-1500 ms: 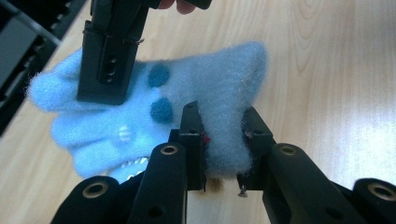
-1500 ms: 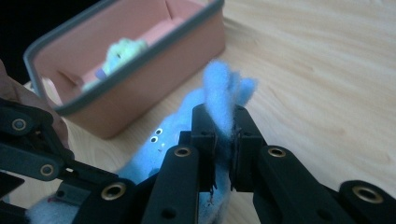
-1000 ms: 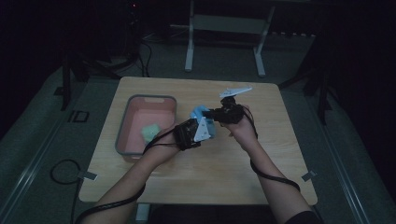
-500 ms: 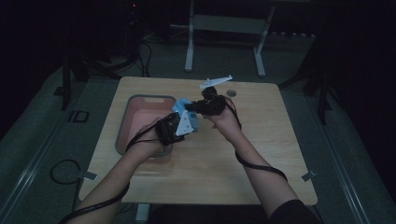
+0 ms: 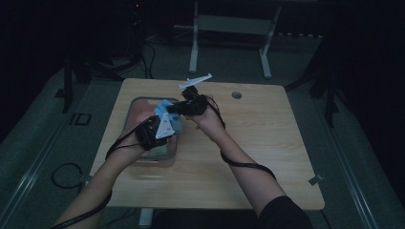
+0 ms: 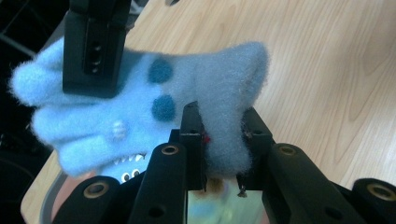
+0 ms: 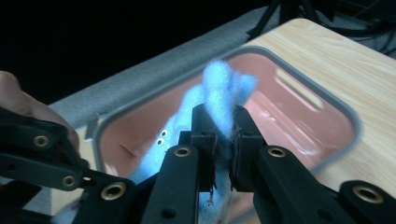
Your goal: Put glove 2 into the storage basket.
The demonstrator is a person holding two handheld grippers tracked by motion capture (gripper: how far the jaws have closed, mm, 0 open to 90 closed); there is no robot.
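High view has both claws up over the pink tray (image 5: 138, 107) at the left of the wooden surface (image 5: 267, 143), the left claw (image 5: 160, 125) and right claw (image 5: 184, 106) each clamped on the fluffy blue toy (image 5: 168, 110), much of it hidden behind them. In the left gripper view the jaws pinch one fuzzy end; the toy's lower part is cut off behind them. In the right gripper view the jaws squeeze a blue tuft, small eyes peeking out below.
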